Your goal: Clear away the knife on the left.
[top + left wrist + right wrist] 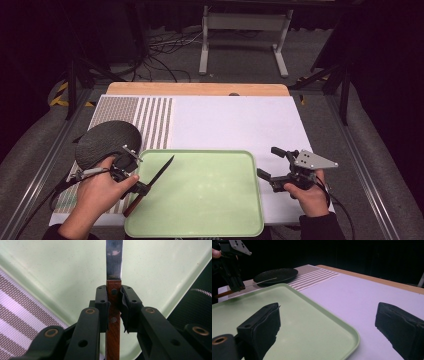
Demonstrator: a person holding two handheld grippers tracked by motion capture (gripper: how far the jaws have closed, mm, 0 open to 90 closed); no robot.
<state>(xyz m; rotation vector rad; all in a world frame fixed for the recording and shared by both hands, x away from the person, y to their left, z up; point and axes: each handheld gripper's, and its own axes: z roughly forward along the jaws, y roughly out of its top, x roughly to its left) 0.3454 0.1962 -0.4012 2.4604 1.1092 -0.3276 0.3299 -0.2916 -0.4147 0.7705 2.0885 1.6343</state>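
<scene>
A knife [152, 184] with a brown wooden handle and a steel blade hangs over the left edge of the pale green tray [210, 200]. My left gripper [141, 188] is shut on the handle, blade pointing up and right over the tray. In the left gripper view the jaws clamp the wooden handle [113, 312] just below the blade [114, 260]. My right gripper [272, 166] stands open at the tray's right edge, nothing between its fingers [264, 325]. The right gripper view shows the tray [294, 322] beneath its left finger and the left gripper holding the knife [249, 285] far off.
A black round plate [107, 142] lies on the striped mat [150, 122] behind my left hand. The white table cover [235, 122] stretches behind and to the right of the tray. Beyond the table's far wooden edge are cables and a stand's legs.
</scene>
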